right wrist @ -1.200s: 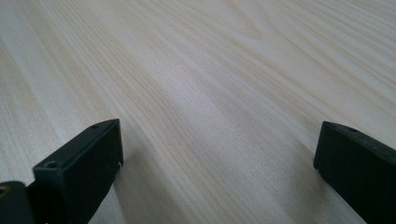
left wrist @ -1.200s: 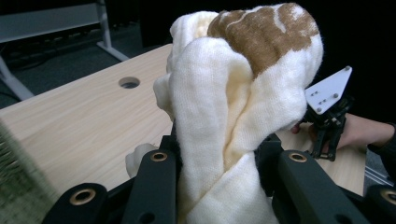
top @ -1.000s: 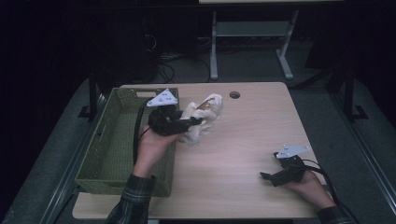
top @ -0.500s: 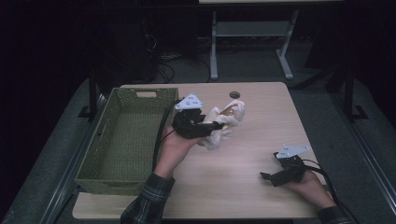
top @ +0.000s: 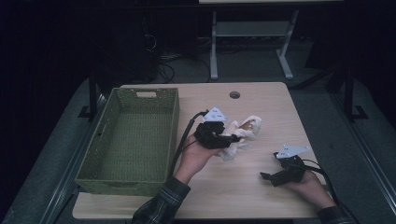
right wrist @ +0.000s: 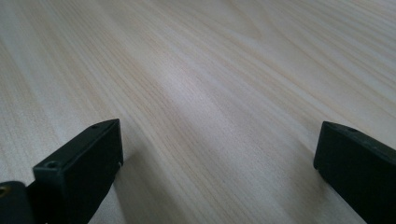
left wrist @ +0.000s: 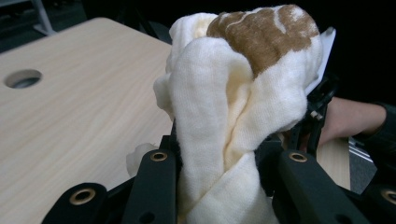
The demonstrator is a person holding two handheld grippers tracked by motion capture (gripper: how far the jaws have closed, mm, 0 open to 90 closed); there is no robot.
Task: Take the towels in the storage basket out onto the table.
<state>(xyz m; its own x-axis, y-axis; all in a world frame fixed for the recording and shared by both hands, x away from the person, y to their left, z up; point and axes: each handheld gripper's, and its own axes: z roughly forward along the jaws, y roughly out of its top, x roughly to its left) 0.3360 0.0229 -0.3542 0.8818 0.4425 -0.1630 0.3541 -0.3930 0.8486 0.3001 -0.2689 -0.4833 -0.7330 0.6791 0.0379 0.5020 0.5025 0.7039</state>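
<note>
A green basket (top: 130, 140) stands at the left of the table (top: 261, 102). Just right of it, the left gripper (top: 229, 139) has its jaws closed on a cream cloth (top: 243, 133) with a brown patch, held near the middle of the table. At the right, the right gripper (top: 268, 176) rests low, jaws wide apart, holding nothing.

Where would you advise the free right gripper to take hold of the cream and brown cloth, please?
Probably the loose cream and brown cloth bunch beyond the left gripper, approached from the right gripper's side. The left jaws already pinch its twisted neck, so the puffed free end is the graspable part.
</note>
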